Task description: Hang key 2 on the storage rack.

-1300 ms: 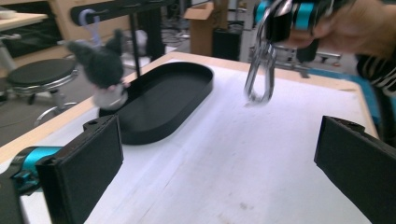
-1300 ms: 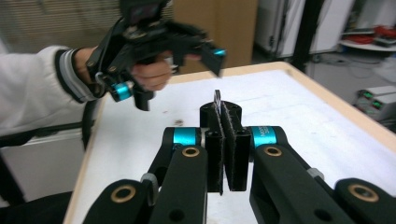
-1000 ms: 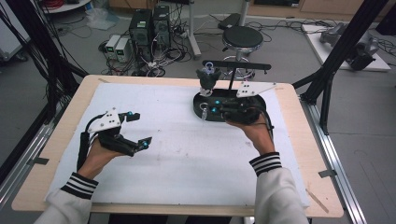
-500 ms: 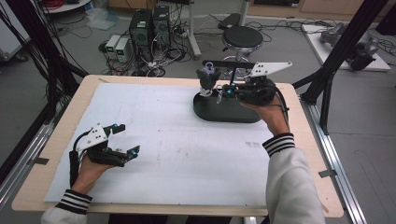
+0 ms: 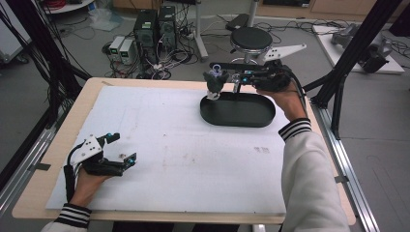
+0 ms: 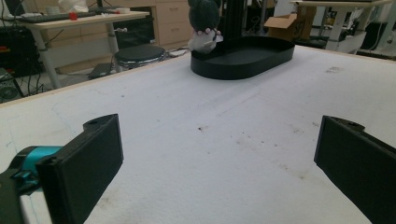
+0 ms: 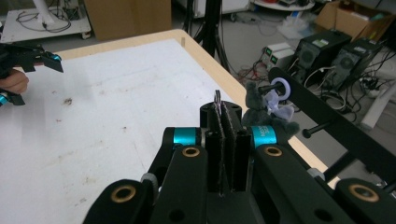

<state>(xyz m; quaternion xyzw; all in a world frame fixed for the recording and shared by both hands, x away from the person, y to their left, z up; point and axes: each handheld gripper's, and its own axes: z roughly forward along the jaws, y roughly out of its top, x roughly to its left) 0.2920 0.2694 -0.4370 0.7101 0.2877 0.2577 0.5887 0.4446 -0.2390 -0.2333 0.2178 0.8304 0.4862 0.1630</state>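
Since a second ago the right gripper [image 5: 235,79] has risen off the black oval plastic tray [image 5: 238,110] and moved toward the tray's far rim, lifting a small dark grey plush toy with a white underside [image 5: 214,83], while the left gripper [image 5: 115,150] has sunk and drawn back toward the table's near-left corner, well apart from the tray.

In the right gripper view the right gripper's jaws stand pressed together, clamped on a thin metal ring [image 7: 217,99] that sticks up between them. The plush toy [image 7: 261,112] hangs just beyond the jaws on the far side, with a pale lilac ring and bow [image 7: 279,95] on it. From the high view the toy hangs over the tray's far-left end, its white underside just above the rim; whether it touches the rim cannot be told. The left gripper view shows the toy [image 6: 204,23] upright at the tray's [image 6: 243,58] left end.

The left gripper's jaws are wide apart with nothing between them, low over the white foam mat [image 5: 169,150], well to the near left of the tray. The hand [image 5: 89,181] holding it wears a striped cuff.

Outward from the tray, a black round stool [image 5: 250,37] stands on the floor beyond it, and black computer towers [image 5: 154,24] beyond the table's far-left edge. No writing can be read; small print on the mat near the tray's right is too blurred.
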